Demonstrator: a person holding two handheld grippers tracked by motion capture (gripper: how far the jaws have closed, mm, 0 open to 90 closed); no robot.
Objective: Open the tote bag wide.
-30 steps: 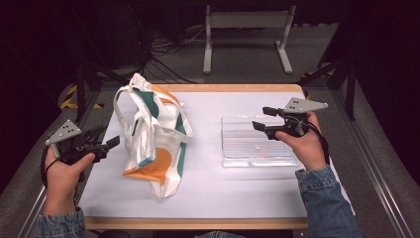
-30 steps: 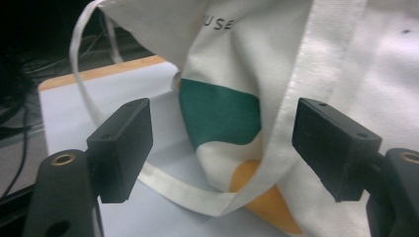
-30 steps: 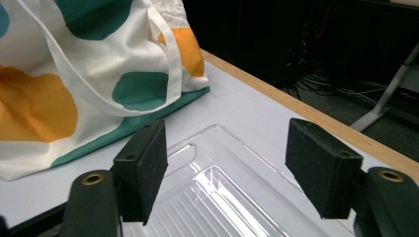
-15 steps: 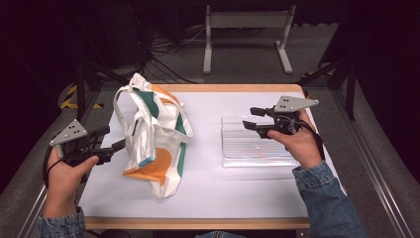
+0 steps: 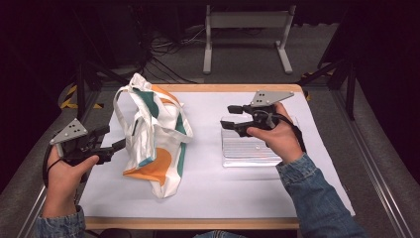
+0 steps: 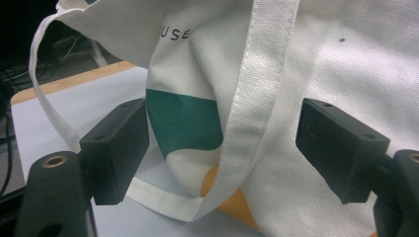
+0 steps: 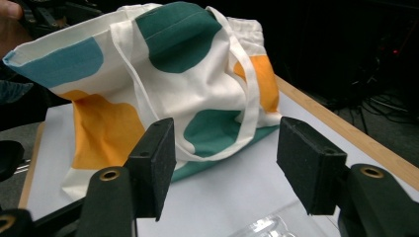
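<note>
**Operator:** While I bring the left gripper (image 5: 119, 145) to the tote bag (image 5: 156, 131), I hold its jaws wide apart, and they grip nothing. In the left gripper view 1 white strap (image 6: 249, 106) runs down between the 2 pads, so I think this strap is the right place to pinch.

**Colleague:** How do you want to close on it?

**Operator:** I would go forward a little more, so that the strap sits deep between the pads, and then close slowly. If I take also the cloth behind it, the mouth of the bag will probably not open well.

**Colleague:** And the other side?

**Operator:** The right gripper (image 5: 229, 117) is open too and carries nothing. It hovers above the clear plastic tray (image 5: 247, 151) and points at the bag.

**Colleague:** How does the bag lie?

**Operator:** It stands half collapsed on the left part of the white table (image 5: 218, 193). Its long axis runs from the far left to the near middle. The handles and the mouth are at the far end, and the bottom points toward me.
</note>
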